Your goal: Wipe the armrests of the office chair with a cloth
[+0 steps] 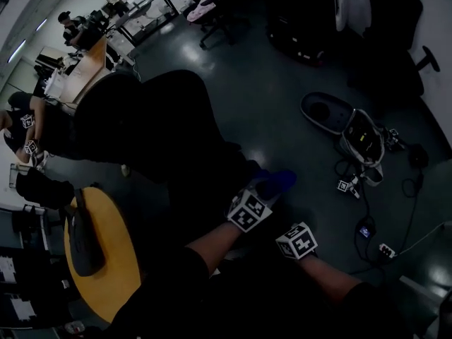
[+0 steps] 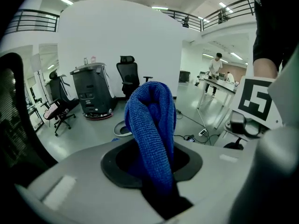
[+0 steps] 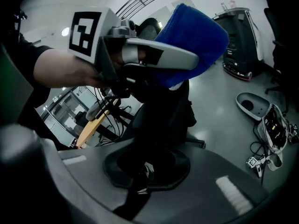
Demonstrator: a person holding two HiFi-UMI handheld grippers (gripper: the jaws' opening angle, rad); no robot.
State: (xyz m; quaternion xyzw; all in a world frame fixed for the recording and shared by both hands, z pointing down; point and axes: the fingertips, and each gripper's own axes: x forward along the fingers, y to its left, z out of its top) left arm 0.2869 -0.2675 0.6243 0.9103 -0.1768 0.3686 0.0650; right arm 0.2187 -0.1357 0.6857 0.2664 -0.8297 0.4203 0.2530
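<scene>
near centre frame, left gripper fingers clamp the blue cloth by a fold; right gripper fingers closed, empty. cloth might slip out mid-wipe, thin bite.

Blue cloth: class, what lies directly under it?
In the right gripper view, the black office chair stands below the blue cloth; its armrest is covered or too dark to see.
</scene>
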